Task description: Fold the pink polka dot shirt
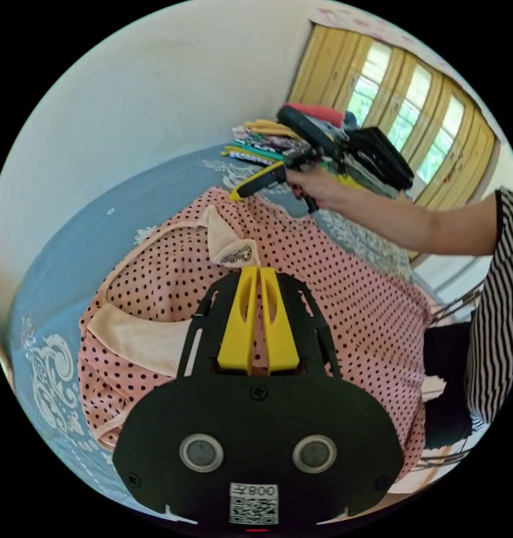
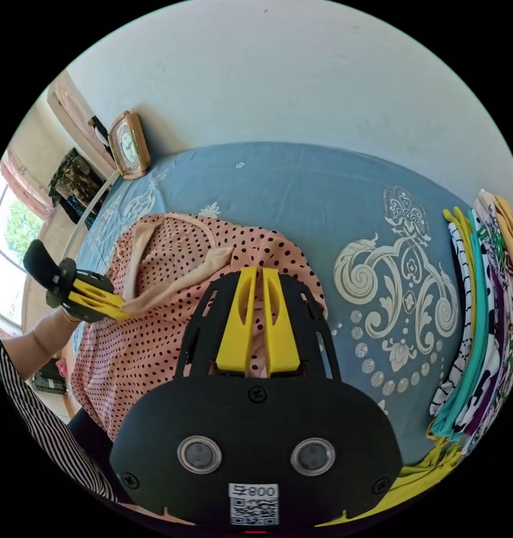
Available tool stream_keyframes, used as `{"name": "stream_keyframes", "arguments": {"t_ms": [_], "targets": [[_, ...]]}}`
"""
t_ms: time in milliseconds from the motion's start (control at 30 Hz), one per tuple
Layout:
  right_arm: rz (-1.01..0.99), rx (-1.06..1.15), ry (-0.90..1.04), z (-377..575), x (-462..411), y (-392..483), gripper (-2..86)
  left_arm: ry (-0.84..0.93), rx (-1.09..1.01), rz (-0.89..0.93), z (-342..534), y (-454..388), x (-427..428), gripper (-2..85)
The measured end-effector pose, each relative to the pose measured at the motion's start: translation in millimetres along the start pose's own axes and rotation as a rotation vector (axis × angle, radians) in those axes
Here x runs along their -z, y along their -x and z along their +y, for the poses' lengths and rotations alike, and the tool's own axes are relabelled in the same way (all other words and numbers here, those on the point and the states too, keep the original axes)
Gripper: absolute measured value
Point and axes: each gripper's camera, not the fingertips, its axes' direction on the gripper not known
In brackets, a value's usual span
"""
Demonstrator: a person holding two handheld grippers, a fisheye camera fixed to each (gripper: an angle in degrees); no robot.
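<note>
Polka-dot fabric spreads nearest: the pink polka dot shirt [image 1: 346, 291] lies on a blue patterned bedsheet [image 2: 301, 185]. Both grippers pinch it, yellow jaws clenched on cloth: the left gripper [image 1: 258, 270] at the neckline by the label, the right gripper [image 2: 255, 271] at the far edge. A bare forearm [image 1: 402, 216] reaches across, holding the right gripper's handle. Beyond sits a stack of folded clothes [image 2: 486, 325], partly cut off, and a clock [image 2: 129, 145] against the wall.
</note>
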Motion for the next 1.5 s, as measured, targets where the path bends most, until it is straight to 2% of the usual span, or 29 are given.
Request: {"name": "stream_keyframes", "arguments": {"t_ms": [200, 367, 567, 633, 733, 867, 1067, 1200, 1300, 1500], "targets": [[-0.156, 0.016, -0.066, 9, 30, 8, 6.6, 0.139, -0.181, -0.109, -2, -44, -17, 0.9], [-0.155, 0.31, 0.116, -3, 7, 78, 6.1, 0.144, -0.196, -0.179, 1, -62, -20, 1.0], [-0.191, 0.368, 0.354, -11, -44, 109, 5.7, 0.168, -0.219, -0.26, 8, -83, -26, 1.2], [-0.136, 0.364, 0.375, -9, -53, 112, 4.6, 0.158, -0.209, -0.265, 12, -85, -23, 1.3], [-0.119, 0.335, 0.302, -1, -38, 109, 2.1, 0.144, -0.187, -0.277, 17, -86, -18, 1.7], [-0.222, 0.206, 0.055, 39, 10, 91, 2.7, 0.08, -0.14, -0.269, 25, -85, -1, 2.5], [-0.278, -0.079, -0.007, 100, 16, 51, 3.0, 0.002, -0.013, -0.181, 46, -71, 23, 4.8], [-0.365, -0.17, 0.003, 109, 14, 32, 3.3, -0.067, 0.156, -0.138, 69, -43, 47, 6.0], [-0.3, -0.165, -0.055, 109, 33, 28, 3.8, -0.104, 0.31, -0.201, 94, -18, 70, 7.1], [-0.019, -0.067, -0.109, 79, 61, 21, 6.6, -0.098, 0.622, -0.328, 144, 43, 111, 10.7]]}}
